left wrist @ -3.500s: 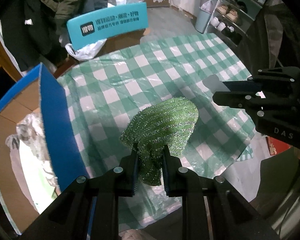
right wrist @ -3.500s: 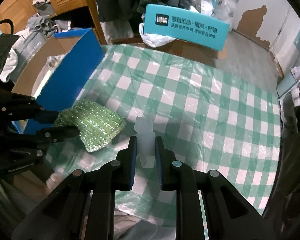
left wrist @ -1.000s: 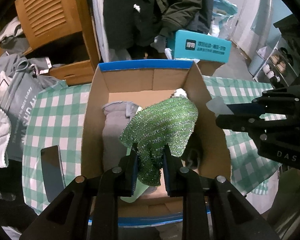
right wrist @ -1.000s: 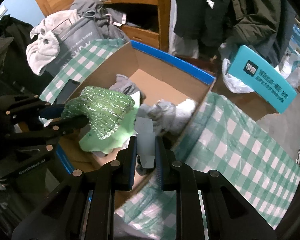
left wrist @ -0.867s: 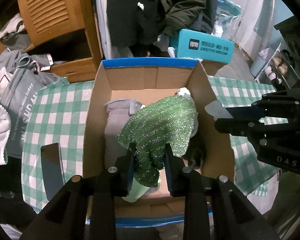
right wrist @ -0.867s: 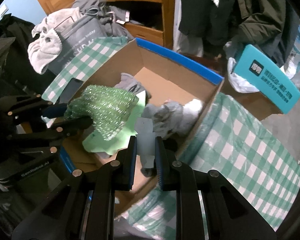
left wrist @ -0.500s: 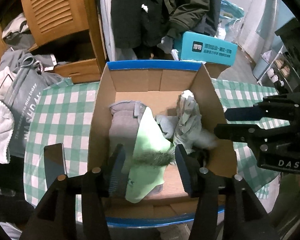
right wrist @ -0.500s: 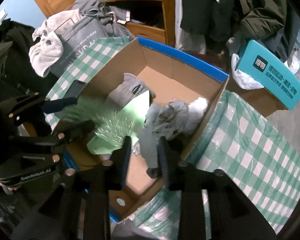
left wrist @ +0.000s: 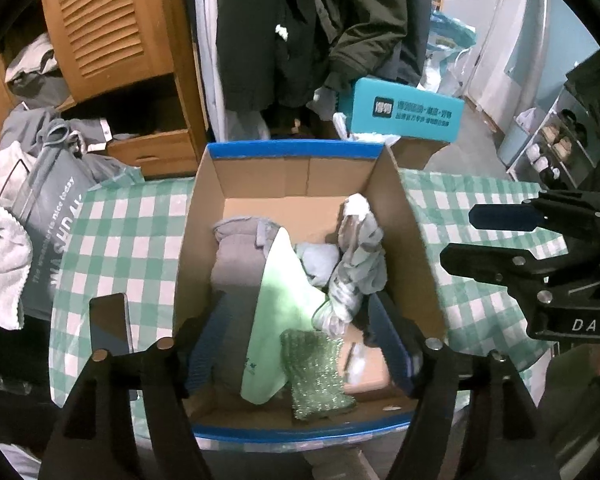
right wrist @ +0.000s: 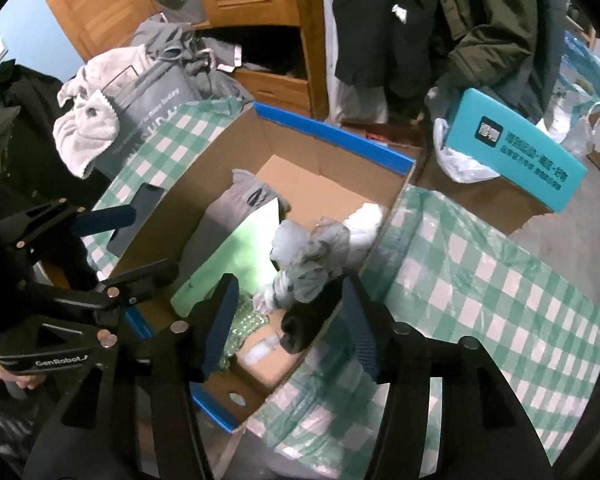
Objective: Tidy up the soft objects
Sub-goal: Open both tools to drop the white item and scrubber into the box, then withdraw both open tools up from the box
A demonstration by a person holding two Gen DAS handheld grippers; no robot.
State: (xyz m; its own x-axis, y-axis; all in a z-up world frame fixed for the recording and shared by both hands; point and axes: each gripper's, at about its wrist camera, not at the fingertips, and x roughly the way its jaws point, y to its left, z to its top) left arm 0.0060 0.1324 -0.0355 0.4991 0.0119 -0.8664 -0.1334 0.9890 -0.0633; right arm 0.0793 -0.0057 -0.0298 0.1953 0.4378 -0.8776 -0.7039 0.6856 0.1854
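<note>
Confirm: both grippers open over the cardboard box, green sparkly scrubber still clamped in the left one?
Not clamped. In the left wrist view the green sparkly scrubber lies loose inside the cardboard box, at its near wall beside the pale green cloth. The left gripper has nothing between its opening jaws. The rest holds: the right gripper is opening over the box too.

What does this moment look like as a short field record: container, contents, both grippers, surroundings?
container: open cardboard box with blue rim, on a green checked tablecloth
contents: sparkly green scrubbing cloth at the near wall, pale green cloth, grey folded garment, crumpled grey-white bundle
left gripper: above the box, jaws opening, nothing between them
right gripper: above the box corner, jaws opening, nothing gripped
surroundings: teal box, dark phone-like slab beside the box
</note>
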